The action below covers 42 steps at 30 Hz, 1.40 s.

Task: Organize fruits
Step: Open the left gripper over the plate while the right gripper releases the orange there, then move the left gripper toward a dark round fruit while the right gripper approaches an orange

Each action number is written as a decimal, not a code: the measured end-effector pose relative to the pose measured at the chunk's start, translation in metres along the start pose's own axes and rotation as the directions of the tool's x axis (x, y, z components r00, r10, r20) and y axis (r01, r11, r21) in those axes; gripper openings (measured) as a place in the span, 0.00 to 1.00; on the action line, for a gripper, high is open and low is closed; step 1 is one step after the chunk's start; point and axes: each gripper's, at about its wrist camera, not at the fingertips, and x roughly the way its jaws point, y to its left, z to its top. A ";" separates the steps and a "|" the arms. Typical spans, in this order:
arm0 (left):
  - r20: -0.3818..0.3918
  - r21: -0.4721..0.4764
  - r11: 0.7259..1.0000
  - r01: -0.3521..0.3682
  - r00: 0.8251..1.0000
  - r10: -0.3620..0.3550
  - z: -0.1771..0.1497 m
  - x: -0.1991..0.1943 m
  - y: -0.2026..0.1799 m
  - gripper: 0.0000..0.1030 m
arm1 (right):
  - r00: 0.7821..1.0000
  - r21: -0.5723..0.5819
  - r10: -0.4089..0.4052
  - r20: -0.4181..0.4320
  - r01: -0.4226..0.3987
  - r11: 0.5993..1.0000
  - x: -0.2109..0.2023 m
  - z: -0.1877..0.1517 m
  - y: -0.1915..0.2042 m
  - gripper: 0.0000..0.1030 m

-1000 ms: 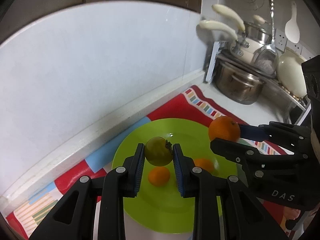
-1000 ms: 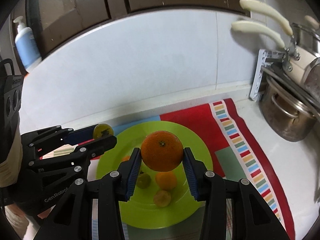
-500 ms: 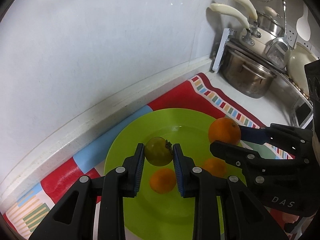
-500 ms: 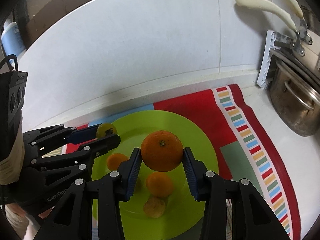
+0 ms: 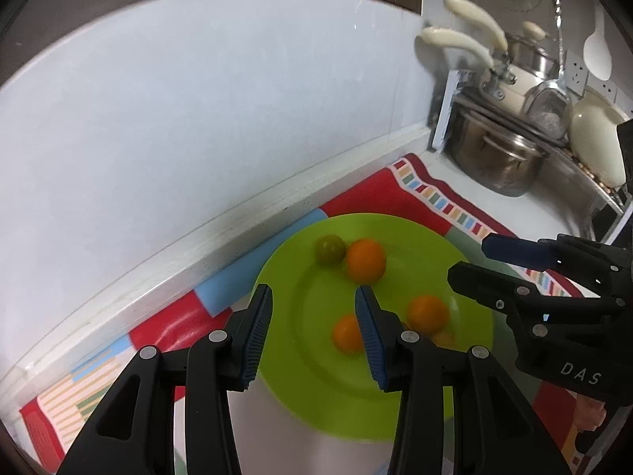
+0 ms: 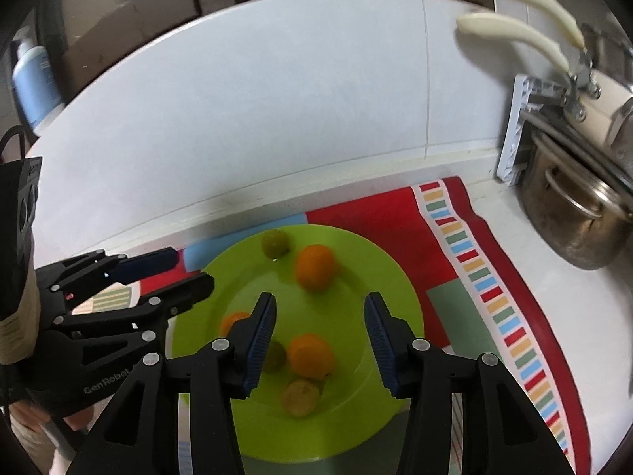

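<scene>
Both releases are happening right now: I'm watching my left gripper spread its blue-padded jaws, which have just been opening, and nothing is sitting between them any more. The small round green fruit it was carrying a moment ago is now resting on the round lime-green plastic plate, toward the far rim, touching the larger orange citrus fruit beside it. That orange one is the fruit my right gripper was clamping half a second back; its jaws have been opening too and are standing apart, empty, over the plate. Through the right camera I'm seeing more small fruits on the near half of the plate: an orange one, a duller yellowish one just below it, and another orange one partly hidden behind the finger. The plate is sitting on the red patterned cloth mat. I'm judging that both fruits are delivered, so this pair is done.
</scene>
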 end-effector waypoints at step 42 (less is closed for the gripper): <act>0.169 0.032 0.998 -0.062 0.984 0.056 -0.121 -0.183 -0.039 0.73 | 0.991 -0.165 0.040 0.129 -0.018 0.986 -0.161 -0.102 0.077 0.60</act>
